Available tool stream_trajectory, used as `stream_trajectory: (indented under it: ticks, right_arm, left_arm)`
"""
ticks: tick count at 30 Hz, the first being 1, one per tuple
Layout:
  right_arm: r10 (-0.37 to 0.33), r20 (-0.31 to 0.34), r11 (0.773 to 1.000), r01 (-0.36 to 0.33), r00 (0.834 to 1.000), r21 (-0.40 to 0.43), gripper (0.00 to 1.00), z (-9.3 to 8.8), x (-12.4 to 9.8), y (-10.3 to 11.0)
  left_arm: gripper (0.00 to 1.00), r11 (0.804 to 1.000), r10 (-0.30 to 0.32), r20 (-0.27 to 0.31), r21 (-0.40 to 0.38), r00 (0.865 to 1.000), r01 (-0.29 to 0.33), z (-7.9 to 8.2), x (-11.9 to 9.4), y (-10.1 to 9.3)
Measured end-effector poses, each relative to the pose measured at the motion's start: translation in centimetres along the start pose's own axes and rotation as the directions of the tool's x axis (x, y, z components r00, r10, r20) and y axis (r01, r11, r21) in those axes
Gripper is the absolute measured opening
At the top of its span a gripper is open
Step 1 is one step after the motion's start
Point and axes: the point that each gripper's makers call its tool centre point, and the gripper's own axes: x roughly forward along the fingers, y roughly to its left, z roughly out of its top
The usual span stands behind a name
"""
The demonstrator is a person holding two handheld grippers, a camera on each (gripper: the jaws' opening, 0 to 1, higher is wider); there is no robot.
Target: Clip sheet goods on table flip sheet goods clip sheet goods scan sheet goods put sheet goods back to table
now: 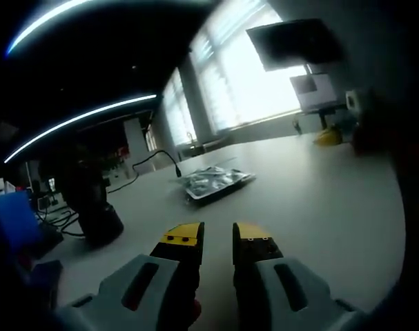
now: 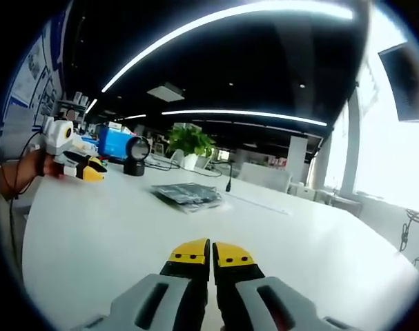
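Left gripper [image 1: 218, 234] up front with its yellow-tipped jaws parted, a clear gap between them and nothing in it. Right gripper [image 2: 211, 254] in the right gripper view — jaws pressed together, tips all but touching, also holding nothing. Both hover low over the white table [image 1: 319, 193], well back from the goods.

And there's the target: the sheet goods [image 1: 216, 183], a flat silvery packet lying on the tabletop ahead of the left jaws, a black cable [image 1: 161, 157] trailing just behind it. From the other side the same packet [image 2: 187, 194] lies flat in the middle distance, and off to the left edge the left gripper [image 2: 81, 169] comes in, held in a person's hand [image 2: 30, 172]. A dark cylindrical stand [image 1: 99, 214] stands to the left of the packet, possibly the scanner — hard to tell.

So the first clip looks not yet made. To do it well, I'd say: come in low and level with the table, aim for a free edge or corner of the packet, not its middle, and slide one jaw under before closing. The risk is shoving the thin, slick packet along the smooth surface instead of catching it. The right gripper would need to open before it can help.
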Motion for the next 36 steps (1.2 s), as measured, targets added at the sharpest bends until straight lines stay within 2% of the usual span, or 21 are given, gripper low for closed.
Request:
stream_trajectory:
  ticks: [36]
  right_arm:
    - [0.005,0.000,1.000,-0.005,1.000,-0.004,0.00,0.13,-0.06,0.44]
  left_arm:
    - [0.09,1.000,0.008,-0.013,0.021,1.000,-0.008,-0.33,0.39,0.32]
